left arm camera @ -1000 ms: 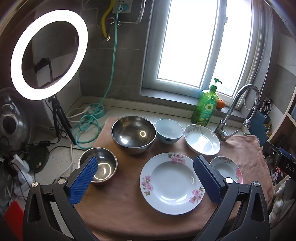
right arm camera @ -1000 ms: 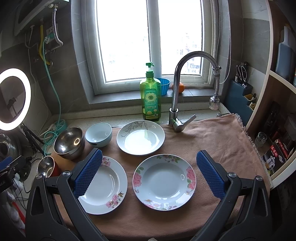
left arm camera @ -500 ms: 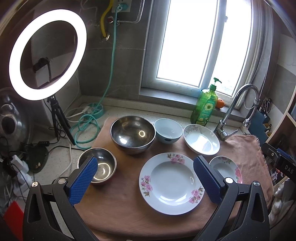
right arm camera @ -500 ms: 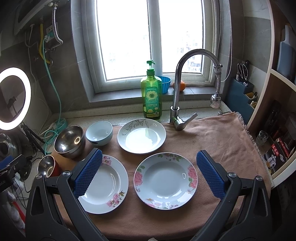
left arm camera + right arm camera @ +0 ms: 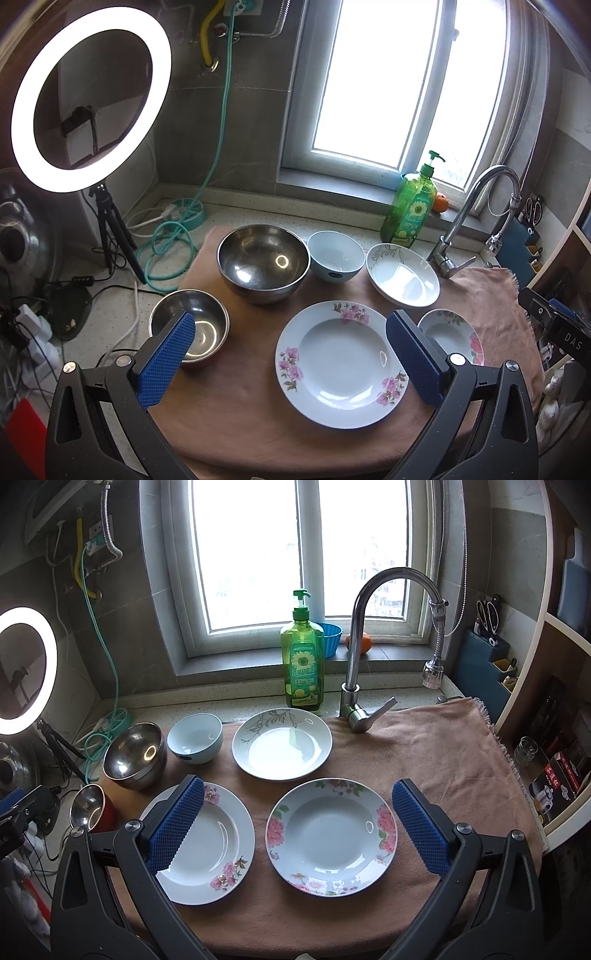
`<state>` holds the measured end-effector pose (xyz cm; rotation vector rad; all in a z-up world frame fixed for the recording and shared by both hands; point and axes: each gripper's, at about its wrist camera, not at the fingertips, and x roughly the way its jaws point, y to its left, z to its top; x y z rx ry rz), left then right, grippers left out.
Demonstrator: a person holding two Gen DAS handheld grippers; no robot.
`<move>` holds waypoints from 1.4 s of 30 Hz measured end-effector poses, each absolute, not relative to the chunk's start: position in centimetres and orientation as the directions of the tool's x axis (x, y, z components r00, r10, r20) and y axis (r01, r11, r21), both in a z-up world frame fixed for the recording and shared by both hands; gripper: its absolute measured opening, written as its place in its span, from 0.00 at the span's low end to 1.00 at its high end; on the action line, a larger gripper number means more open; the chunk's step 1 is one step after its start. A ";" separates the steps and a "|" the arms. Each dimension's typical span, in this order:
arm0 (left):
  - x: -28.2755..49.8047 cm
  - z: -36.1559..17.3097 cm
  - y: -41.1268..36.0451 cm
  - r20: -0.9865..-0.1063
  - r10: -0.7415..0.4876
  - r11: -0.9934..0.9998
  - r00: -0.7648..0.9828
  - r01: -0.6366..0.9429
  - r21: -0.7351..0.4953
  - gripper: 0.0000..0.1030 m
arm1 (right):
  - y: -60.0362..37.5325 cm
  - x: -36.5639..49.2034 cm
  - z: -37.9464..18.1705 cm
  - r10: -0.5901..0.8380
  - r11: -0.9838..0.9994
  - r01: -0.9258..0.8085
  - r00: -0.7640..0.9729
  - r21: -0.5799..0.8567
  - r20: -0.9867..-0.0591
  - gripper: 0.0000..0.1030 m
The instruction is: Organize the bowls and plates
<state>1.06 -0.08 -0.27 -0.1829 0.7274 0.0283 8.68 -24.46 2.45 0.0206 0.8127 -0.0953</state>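
Plates (image 5: pixel 331 836), bowls (image 5: pixel 263 261) unmarked; "DAS" on right gripper (image 5: pixel 572 341).

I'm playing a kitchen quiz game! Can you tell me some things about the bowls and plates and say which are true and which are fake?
1. Both sets of jaws are wide open and hold nothing. True: the left gripper and the right gripper are empty.
2. The light blue bowl sits inside the big steel bowl. False: it stands beside it on the cloth.
3. The plate with pink flowers lies flat on the brown cloth. True.
4. The small steel bowl is stacked on a plate. False: it stands alone at the cloth's left edge.
5. The green soap bottle has tipped over. False: it stands upright near the tap.
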 end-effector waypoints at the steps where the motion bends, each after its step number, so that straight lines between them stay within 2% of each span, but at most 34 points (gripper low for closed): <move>1: 1.1 -0.4 -0.1 -0.666 -0.039 0.983 0.745 -0.090 -0.157 0.99 | -24.5 8.7 2.2 -0.076 0.996 0.092 0.677 -0.018 -0.732 1.00; 18: 2.3 -5.8 1.1 -0.778 -0.100 0.982 0.621 -0.065 -0.179 0.98 | -23.8 8.6 -4.4 0.050 0.997 0.021 0.550 0.074 -0.834 1.00; 26: 2.7 -8.5 2.2 -0.815 -0.168 0.965 0.555 -0.074 -0.250 0.78 | -22.9 9.9 -7.0 0.155 0.987 -0.034 0.463 0.157 -0.873 0.71; 28: 2.9 -9.1 2.2 -0.821 -0.185 0.962 0.540 -0.072 -0.264 0.70 | -22.6 10.7 -7.8 0.178 0.984 -0.058 0.434 0.169 -0.883 0.67; 29: 3.0 -9.4 2.1 -0.823 -0.197 0.960 0.533 -0.067 -0.272 0.67 | -22.5 11.2 -8.1 0.181 0.983 -0.068 0.423 0.169 -0.888 0.61; 30: 3.1 -9.7 2.1 -0.827 -0.208 0.958 0.523 -0.062 -0.281 0.60 | -22.5 11.8 -8.4 0.188 0.982 -0.078 0.410 0.171 -0.893 0.58; 32: 3.3 -10.4 2.0 -0.832 -0.231 0.952 0.505 -0.060 -0.301 0.58 | -22.3 12.9 -9.0 0.196 0.980 -0.089 0.392 0.175 -0.899 0.57; 34: 3.4 -11.2 1.9 -0.838 -0.253 0.946 0.483 -0.058 -0.319 0.50 | -22.3 13.9 -9.5 0.211 0.977 -0.097 0.374 0.189 -0.903 0.56; 42: 3.9 -13.8 2.2 -0.857 -0.298 0.922 0.421 -0.105 -0.372 0.45 | -21.6 17.3 -11.2 0.247 0.967 -0.140 0.310 0.213 -0.918 0.52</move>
